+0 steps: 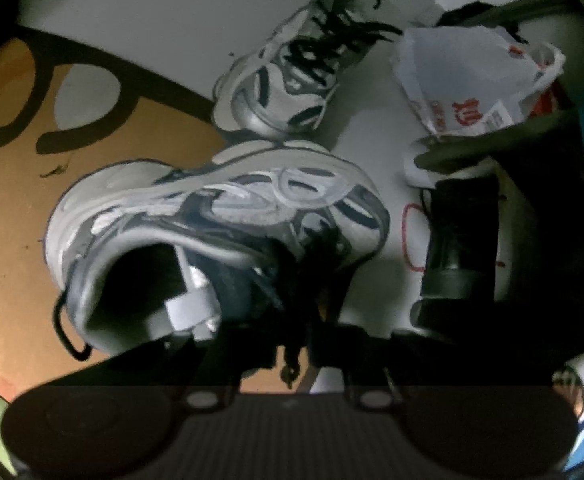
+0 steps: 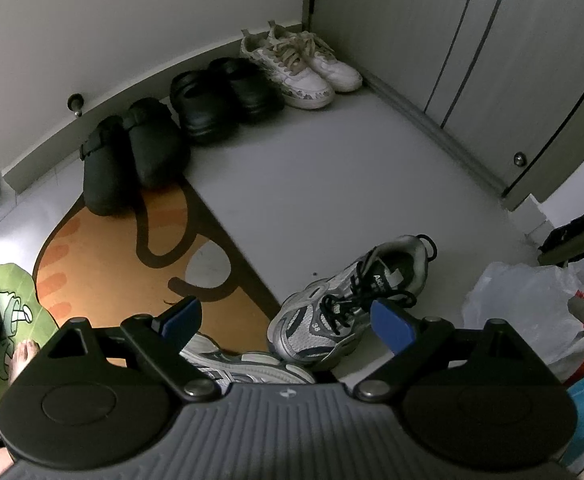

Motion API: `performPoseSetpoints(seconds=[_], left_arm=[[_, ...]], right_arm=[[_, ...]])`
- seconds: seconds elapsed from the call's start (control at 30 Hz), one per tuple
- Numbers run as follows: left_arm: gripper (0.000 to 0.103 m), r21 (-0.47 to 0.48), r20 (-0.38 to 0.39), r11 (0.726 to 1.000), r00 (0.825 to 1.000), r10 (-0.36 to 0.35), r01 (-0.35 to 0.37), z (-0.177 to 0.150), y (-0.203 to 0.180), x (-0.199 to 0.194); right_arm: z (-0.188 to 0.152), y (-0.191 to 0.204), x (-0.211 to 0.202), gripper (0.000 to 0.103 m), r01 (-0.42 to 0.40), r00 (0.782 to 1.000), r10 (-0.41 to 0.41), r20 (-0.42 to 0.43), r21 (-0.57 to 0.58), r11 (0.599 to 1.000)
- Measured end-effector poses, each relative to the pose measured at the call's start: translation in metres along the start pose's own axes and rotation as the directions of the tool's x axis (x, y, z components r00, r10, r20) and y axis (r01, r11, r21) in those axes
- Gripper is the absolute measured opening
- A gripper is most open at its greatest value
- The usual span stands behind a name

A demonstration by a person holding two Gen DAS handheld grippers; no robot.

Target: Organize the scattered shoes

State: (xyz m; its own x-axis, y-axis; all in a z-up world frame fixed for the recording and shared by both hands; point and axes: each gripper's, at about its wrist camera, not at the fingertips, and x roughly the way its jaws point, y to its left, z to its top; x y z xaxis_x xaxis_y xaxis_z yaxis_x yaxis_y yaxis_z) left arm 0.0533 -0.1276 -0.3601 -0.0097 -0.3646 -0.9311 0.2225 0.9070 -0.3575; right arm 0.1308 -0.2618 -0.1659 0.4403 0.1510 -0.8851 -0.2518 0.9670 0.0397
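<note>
Left gripper (image 1: pixel 292 320): we pinch the silver-grey sneaker (image 1: pixel 212 216) at its tongue.
Right gripper (image 2: pixel 288 320): ours gapes, empty.
Sneaker: black laces, chunky sole.

Three pairs stand in a row along the back wall (image 2: pixel 132 32): black strapped clogs (image 2: pixel 132 152) on the left, black rubber clogs (image 2: pixel 224 96) in the middle, white laced sneakers (image 2: pixel 304 68) on the right in the corner. The silver mesh running shoe (image 2: pixel 352 300) lies on the grey floor (image 2: pixel 332 168), right of the orange patterned mat (image 2: pixel 104 256), left of the white plastic bag (image 2: pixel 532 304).
</note>
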Motion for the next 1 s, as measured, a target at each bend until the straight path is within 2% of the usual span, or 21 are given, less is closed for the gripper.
performPoseSetpoints(seconds=[0.2, 0.4, 0.67, 0.87, 1.0], left_arm=[[0.01, -0.01, 0.043, 1.0, 0.999, -0.004, 0.004, -0.001, -0.002, -0.009], [0.009, -0.067, 0.079, 0.997, 0.996, -0.043, 0.049, -0.008, 0.009, -0.03], [0.008, -0.13, 0.169, 0.988, 0.983, -0.065, 0.087, 0.005, 0.032, -0.066], [0.002, -0.108, 0.189, 0.987, 0.977, -0.1, 0.122, 0.012, 0.036, -0.076], [0.003, -0.02, 0.137, 0.998, 0.989, -0.057, 0.061, 0.011, 0.019, -0.068]], right_arm=[[0.0, -0.003, 0.001, 0.095, 0.0, 1.0, 0.0, 0.001, 0.011, 1.0], [-0.001, -0.006, 0.002, 0.095, 0.0, 1.0, 0.0, 0.001, 0.022, 1.0], [-0.001, -0.007, 0.006, 0.095, 0.013, 1.0, -0.013, -0.014, 0.029, 0.999], [-0.002, -0.007, 0.009, 0.095, 0.018, 0.999, -0.018, -0.027, 0.022, 1.0], [-0.002, -0.005, 0.009, 0.095, 0.02, 0.999, -0.019, -0.03, 0.016, 1.0]])
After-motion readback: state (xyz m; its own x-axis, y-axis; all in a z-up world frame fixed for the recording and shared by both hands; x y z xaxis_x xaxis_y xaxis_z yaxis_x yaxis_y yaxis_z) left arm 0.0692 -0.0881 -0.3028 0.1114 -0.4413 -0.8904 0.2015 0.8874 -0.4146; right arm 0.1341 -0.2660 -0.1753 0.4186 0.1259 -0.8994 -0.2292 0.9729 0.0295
